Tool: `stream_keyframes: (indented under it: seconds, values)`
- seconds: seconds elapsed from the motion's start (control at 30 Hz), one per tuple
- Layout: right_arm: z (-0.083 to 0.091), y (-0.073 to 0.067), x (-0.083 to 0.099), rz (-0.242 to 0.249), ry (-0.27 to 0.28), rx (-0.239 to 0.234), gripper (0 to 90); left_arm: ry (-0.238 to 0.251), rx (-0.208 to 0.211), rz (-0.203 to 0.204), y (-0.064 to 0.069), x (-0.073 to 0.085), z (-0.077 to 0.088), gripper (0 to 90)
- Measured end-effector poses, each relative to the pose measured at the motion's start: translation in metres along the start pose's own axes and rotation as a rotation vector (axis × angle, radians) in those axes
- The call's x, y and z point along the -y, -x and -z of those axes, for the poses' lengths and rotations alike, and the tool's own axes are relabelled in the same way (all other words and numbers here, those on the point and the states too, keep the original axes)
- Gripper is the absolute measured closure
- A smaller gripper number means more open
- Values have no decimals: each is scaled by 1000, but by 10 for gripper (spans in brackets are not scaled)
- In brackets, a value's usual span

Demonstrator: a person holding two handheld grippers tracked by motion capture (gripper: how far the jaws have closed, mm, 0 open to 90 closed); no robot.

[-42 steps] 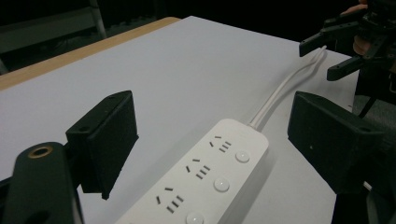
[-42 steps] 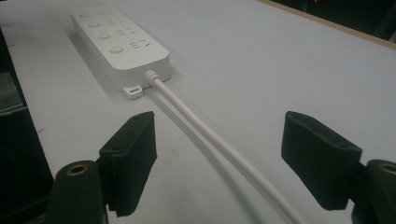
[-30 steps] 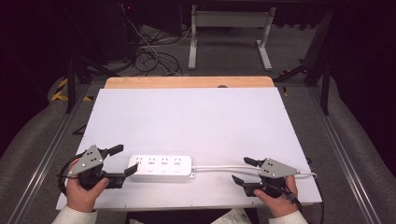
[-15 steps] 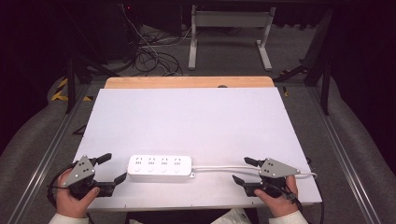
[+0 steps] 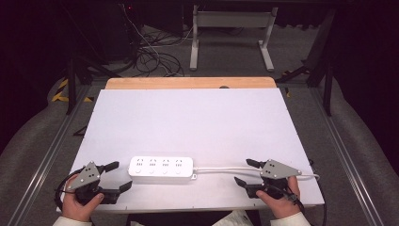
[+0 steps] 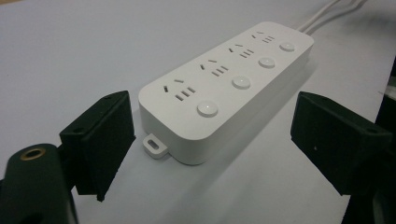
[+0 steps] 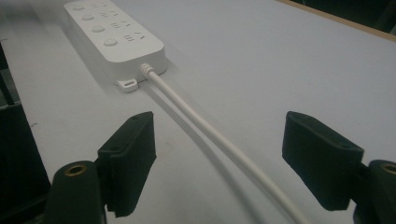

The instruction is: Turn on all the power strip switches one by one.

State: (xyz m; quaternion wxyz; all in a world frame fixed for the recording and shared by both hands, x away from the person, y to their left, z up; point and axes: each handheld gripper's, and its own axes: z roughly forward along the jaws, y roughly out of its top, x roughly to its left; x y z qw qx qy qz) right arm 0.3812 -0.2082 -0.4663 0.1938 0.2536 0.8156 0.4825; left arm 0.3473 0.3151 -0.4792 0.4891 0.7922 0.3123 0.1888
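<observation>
A white power strip (image 5: pixel 161 166) with several sockets and round buttons lies near the front of the white table (image 5: pixel 193 122). Its white cable (image 5: pixel 221 169) runs right toward the table's edge. My left gripper (image 5: pixel 118 176) sits at the front left corner, open, jaws pointing at the strip's left end (image 6: pixel 187 121) and apart from it. My right gripper (image 5: pixel 246 172) is at the front right, open, with the cable (image 7: pixel 205 126) passing between its jaws on the table, untouched. The strip (image 7: pixel 114 35) lies farther off in the right gripper view.
A wooden strip (image 5: pixel 188 83) borders the table's far edge. Beyond it stand a grey metal frame (image 5: pixel 230 33) and tangled cables (image 5: pixel 150 52) on the floor. Metal rails (image 5: pixel 47 155) run along both sides of the table.
My left gripper has drawn back toward the front left corner, away from the strip's left end. The right gripper and the power strip have stayed in place.
</observation>
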Motion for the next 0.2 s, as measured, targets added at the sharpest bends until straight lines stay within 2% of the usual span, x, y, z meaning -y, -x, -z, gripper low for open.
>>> stream_keyframes:
  seconds: [0.1, 0.17, 0.2]
  values:
    - [0, 0, 0, 0, -2, 1, 266, 13, -10, -29, 2, -2, 1, 130]
    - [0, 0, 0, -1, -3, 2, 266, 20, -7, -32, 2, -3, 1, 129]
    - [0, 1, 0, -4, -4, 3, 266, 18, 3, -7, 3, -3, 0, 130]
